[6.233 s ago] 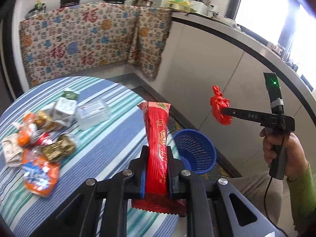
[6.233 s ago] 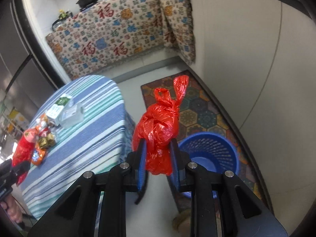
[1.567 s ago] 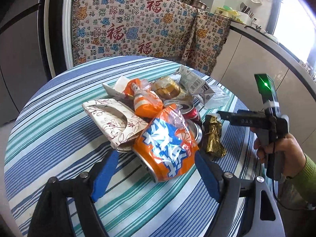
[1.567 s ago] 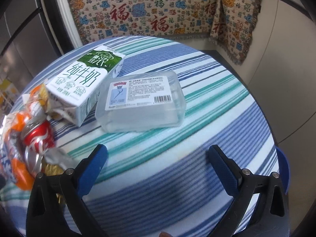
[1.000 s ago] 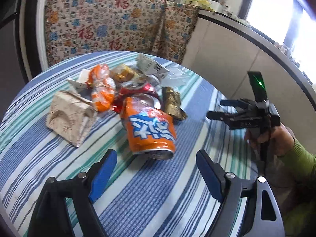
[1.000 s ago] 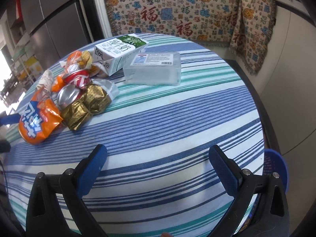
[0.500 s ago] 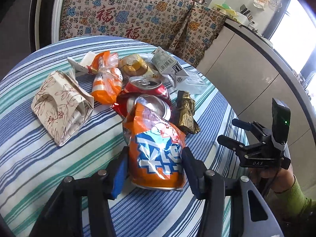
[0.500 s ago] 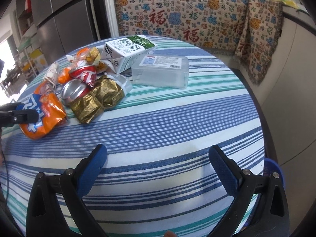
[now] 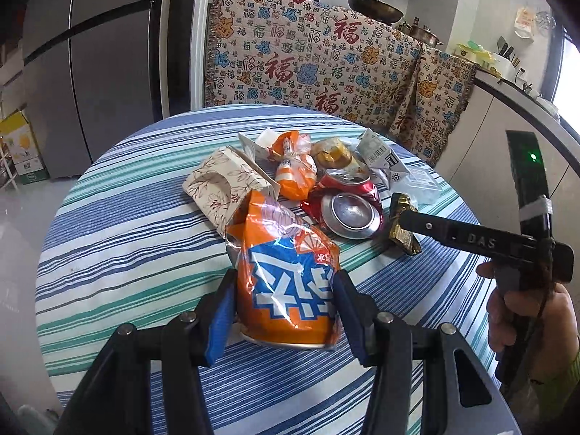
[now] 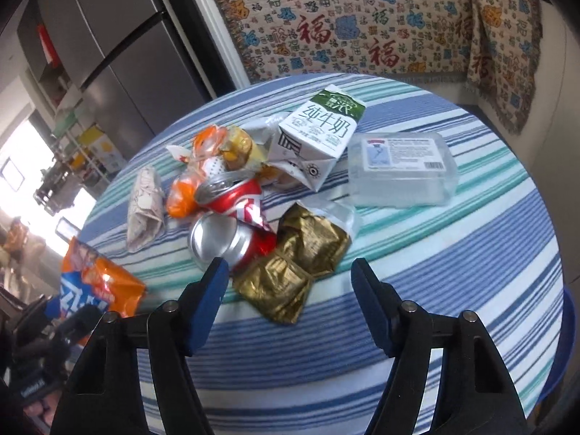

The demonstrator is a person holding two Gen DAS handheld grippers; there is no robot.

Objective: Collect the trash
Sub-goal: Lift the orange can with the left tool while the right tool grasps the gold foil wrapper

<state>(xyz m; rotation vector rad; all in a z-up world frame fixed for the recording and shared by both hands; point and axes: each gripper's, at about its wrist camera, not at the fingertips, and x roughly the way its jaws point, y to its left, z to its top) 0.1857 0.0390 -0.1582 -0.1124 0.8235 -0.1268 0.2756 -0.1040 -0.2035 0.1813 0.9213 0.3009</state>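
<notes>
Left tongs (image 9: 286,302) are clamped on an orange snack bag (image 9: 286,282), both blue pads pressed into its sides, the bag just clear of the striped table (image 9: 119,239) or barely resting on it; which cannot be told. Right tongs (image 10: 290,290) stand apart, their jaws having just been closing, with a gold foil wrapper (image 10: 290,272) lying between and just ahead of the tips, no pad touching it. Directly beyond the wrapper sits a crushed red can (image 10: 232,224), then a milk carton (image 10: 319,137) and a clear plastic box (image 10: 398,170) ahead to the right.

The risks look plain. The puffy bag could slip or burst if squeezed harder, since the pads grip slick film. The foil wrapper lies flat and crumpled against the can, so the right tongs closing on it may nudge the can, or pinch only a corner and drop it.

The bin is barely seen: only a blue sliver (image 10: 569,326) at the table's far right edge in the right wrist view. The bag's underside is hidden by the left tongs, and the smaller wrappers behind the can are too jumbled to identify.
</notes>
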